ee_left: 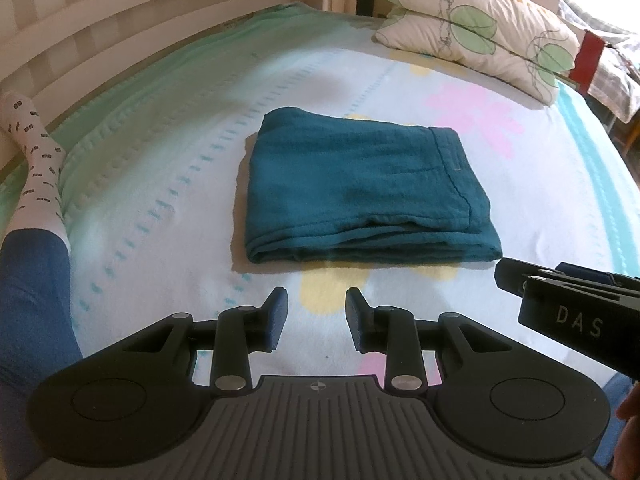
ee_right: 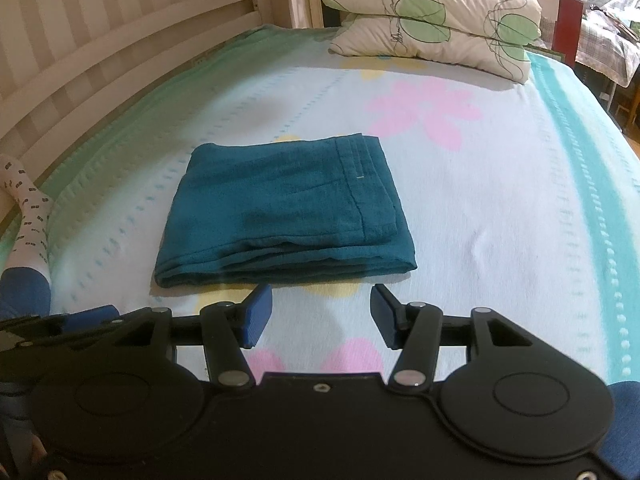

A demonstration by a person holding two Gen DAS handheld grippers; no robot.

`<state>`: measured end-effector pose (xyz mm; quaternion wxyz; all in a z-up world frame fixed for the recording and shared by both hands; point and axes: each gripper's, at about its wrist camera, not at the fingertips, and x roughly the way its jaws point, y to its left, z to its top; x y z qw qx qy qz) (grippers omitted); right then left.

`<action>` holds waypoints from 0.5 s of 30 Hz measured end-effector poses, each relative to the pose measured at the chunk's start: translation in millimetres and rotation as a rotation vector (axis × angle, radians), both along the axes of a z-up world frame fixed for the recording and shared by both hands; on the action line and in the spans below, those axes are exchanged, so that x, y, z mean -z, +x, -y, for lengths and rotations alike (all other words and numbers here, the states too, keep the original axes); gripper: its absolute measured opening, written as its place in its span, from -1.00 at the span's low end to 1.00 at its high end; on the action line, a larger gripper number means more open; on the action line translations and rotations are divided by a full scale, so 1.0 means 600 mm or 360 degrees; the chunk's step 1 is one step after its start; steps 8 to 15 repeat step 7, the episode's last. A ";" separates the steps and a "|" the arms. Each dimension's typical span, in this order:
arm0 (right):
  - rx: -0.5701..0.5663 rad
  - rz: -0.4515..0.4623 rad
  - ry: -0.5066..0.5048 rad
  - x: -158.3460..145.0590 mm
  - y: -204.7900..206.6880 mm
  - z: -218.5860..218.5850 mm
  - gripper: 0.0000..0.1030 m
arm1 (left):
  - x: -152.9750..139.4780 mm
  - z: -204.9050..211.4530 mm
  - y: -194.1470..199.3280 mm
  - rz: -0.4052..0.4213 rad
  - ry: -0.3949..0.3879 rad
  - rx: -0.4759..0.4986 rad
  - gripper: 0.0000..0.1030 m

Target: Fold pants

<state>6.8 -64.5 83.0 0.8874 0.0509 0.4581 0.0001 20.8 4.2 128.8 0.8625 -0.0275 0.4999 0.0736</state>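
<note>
The teal pants (ee_left: 360, 188) lie folded into a compact rectangle on the flowered bedsheet (ee_left: 168, 184), their layered edges facing me. In the right wrist view the same pants (ee_right: 280, 216) sit left of centre. My left gripper (ee_left: 316, 312) hovers just short of the near edge of the pants, its jaws apart with nothing between them. My right gripper (ee_right: 320, 308) also hangs in front of that near edge, open wider and empty. Neither gripper touches the cloth. The right gripper's body (ee_left: 568, 300) shows at the right edge of the left wrist view.
Two stacked leaf-print pillows (ee_left: 476, 28) rest at the head of the bed. A slatted wooden rail (ee_left: 120, 28) runs along the left side. A person's leg in a patterned sock (ee_left: 38, 168) and blue trouser lies at the left. The bed's right edge (ee_right: 592, 184) drops to the floor.
</note>
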 end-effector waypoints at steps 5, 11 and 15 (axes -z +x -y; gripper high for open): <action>0.0004 -0.0006 0.0004 0.002 0.000 0.004 0.15 | 0.001 0.004 -0.003 0.0020 0.0028 0.0024 -0.40; 0.0008 -0.0008 0.0005 0.003 0.001 0.004 0.15 | 0.003 0.009 -0.004 0.0015 0.0039 0.0035 -0.40; 0.0008 -0.0008 0.0005 0.003 0.001 0.004 0.15 | 0.003 0.009 -0.004 0.0015 0.0039 0.0035 -0.40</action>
